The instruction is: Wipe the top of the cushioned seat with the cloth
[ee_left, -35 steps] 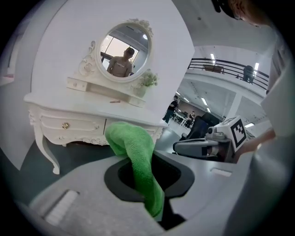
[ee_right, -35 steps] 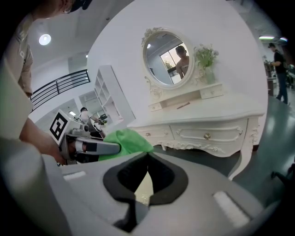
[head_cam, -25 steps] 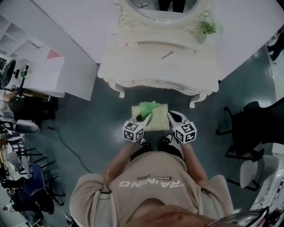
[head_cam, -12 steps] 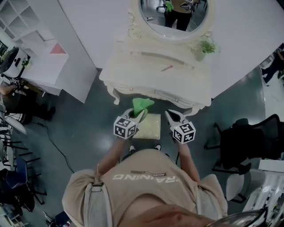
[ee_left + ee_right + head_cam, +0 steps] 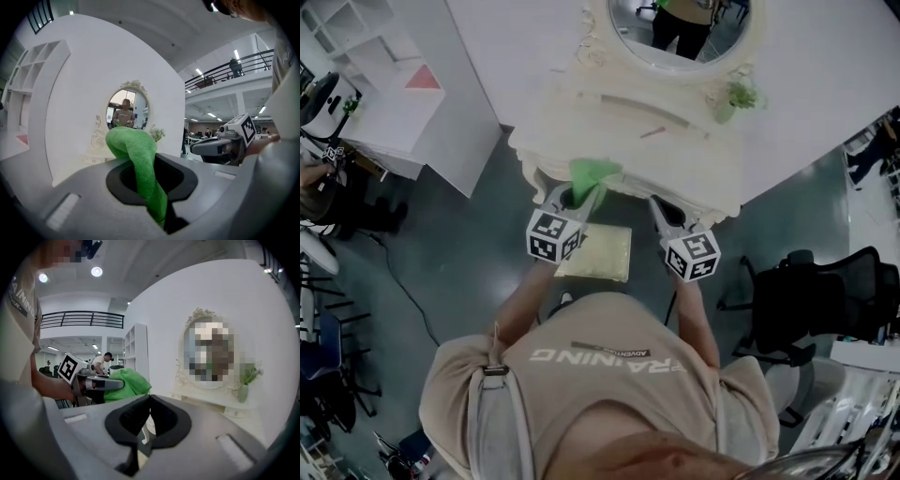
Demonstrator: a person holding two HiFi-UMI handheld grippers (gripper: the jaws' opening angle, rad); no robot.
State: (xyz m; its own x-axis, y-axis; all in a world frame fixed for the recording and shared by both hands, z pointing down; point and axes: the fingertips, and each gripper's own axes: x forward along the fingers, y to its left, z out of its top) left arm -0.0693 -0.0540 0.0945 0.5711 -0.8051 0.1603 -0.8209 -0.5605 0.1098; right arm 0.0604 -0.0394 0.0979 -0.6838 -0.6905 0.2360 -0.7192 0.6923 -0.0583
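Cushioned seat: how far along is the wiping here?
Done: the green cloth is clamped in the left gripper. In hand: it is held in the air, clear of the cushioned seat; the right gripper is shut, empty. Left: wiping the seat top, though the pictures cannot show whether it was wiped already.

The cushioned seat (image 5: 598,253) stands on the floor before the table (image 5: 619,141), just ahead of the person. The left hand-held gripper (image 5: 579,195) hangs above the seat's rear left corner, with the cloth (image 5: 592,174) between its jaws, over the table's front edge. The right hand-held gripper (image 5: 659,206) hangs right of the seat. A mirror (image 5: 680,28) stands at the table's back, with a plant (image 5: 737,96) to its right.
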